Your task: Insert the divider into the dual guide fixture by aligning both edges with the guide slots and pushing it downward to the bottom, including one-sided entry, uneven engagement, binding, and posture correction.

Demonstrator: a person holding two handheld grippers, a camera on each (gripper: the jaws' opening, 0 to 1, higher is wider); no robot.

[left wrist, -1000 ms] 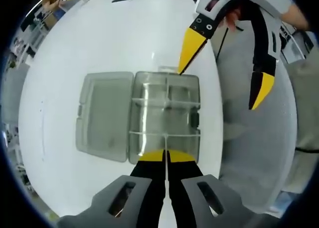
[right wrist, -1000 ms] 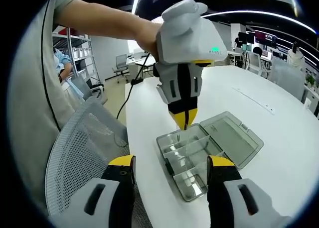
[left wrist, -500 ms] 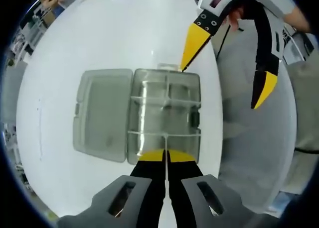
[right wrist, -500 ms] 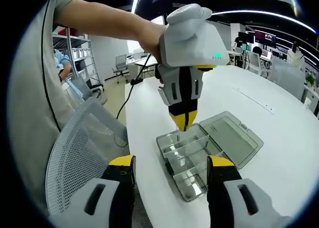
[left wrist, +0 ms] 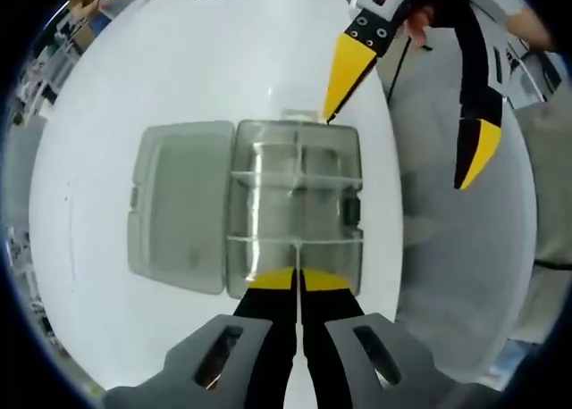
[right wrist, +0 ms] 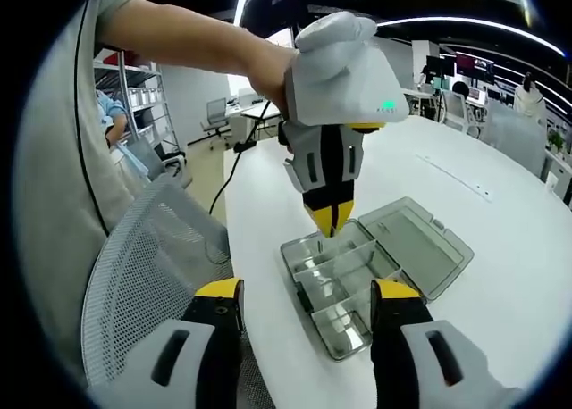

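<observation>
Clear plastic divider [left wrist: 296, 241] stands upright across my translucent organizer box [left wrist: 295, 208] near the table's edge, pinched by my closed left gripper [left wrist: 297, 280]; right gripper [right wrist: 307, 295] gapes, empty.

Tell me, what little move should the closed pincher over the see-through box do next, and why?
Probably press straight down a little. The left gripper has its jaws closed at the near wall of the clear box, on what seems to be a thin clear divider. The right gripper waits open, apart from it. How deep the divider sits is unclear.
</observation>
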